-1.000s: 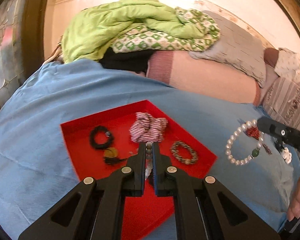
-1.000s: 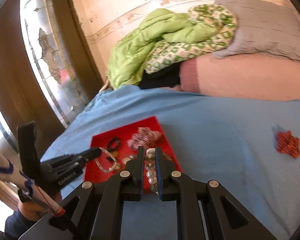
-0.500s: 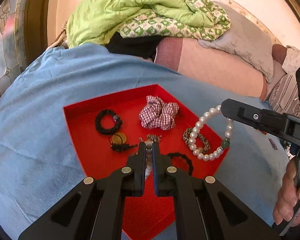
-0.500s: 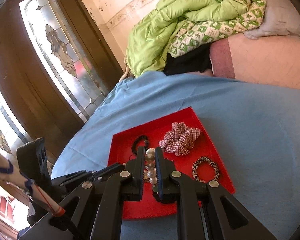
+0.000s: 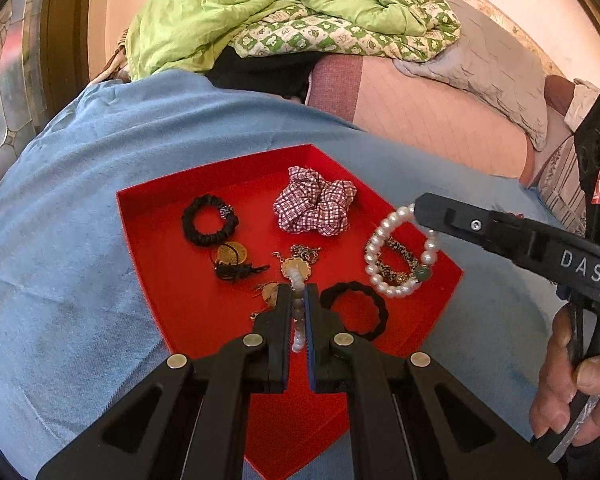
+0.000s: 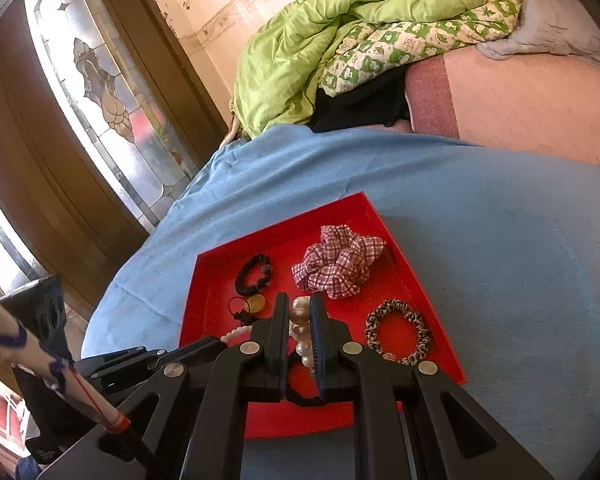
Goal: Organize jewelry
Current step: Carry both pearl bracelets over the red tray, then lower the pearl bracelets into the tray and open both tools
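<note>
A red tray [image 5: 152, 216] lies on the blue sheet and holds a checked scrunchie [image 5: 316, 206], a black scrunchie [image 5: 210, 220], a black hair tie [image 5: 356, 312], a leopard-print hair tie [image 6: 398, 332] and gold pendants [image 5: 296, 268]. My left gripper [image 5: 299, 290] is shut on a strand of small pale beads [image 5: 298, 312] low over the tray's near part. My right gripper [image 5: 418, 210] reaches in from the right, shut on a pearl bracelet [image 5: 396, 292] with one green bead, which hangs over the tray's right side. The right wrist view shows those pearls [image 6: 302, 320] pinched between its fingers.
A green quilt [image 5: 260, 12] and grey pillows [image 5: 488, 60] are piled at the far end of the bed. A stained-glass door [image 6: 100, 92] stands to the left. A person's hand [image 5: 572, 392] holds the right gripper's handle at the right edge.
The right gripper carried the pearl bracelet leftward from the bare sheet to over the tray and lower. The left gripper dipped closer to the tray, still clamped on its beads.
</note>
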Action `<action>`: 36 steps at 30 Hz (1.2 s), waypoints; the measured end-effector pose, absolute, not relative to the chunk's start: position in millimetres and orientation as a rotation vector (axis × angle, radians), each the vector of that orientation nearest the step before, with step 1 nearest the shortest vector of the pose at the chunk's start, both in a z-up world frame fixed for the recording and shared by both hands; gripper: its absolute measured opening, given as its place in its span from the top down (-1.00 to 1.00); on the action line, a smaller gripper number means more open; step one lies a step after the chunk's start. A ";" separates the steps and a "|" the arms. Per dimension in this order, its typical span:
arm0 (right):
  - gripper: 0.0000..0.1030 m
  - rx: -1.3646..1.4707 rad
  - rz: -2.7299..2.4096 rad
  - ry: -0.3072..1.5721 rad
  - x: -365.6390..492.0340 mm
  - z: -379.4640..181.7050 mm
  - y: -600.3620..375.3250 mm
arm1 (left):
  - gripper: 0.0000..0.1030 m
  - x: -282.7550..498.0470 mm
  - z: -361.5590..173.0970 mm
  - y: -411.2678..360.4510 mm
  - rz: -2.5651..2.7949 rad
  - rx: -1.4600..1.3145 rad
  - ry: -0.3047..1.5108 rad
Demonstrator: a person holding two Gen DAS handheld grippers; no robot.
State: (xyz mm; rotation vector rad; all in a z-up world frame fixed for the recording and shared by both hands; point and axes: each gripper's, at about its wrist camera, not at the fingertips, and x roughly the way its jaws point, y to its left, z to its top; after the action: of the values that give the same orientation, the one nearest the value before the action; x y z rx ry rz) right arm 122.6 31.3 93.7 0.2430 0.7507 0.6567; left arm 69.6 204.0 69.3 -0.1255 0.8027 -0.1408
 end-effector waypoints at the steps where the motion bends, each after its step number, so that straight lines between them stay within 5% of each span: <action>1: 0.79 0.245 0.661 0.749 122.7 93.9 32.6 | 0.89 69.7 69.2 203.3 -0.143 -0.125 0.803; 36: 0.78 0.251 0.548 0.907 153.6 32.0 33.6 | 0.89 70.2 49.9 207.4 -0.080 -0.072 0.902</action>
State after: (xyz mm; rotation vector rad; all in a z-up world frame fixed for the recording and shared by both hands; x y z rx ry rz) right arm 153.6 33.6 32.0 0.2508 0.9072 0.5478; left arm 70.2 207.4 49.9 -0.0717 0.9024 -0.0801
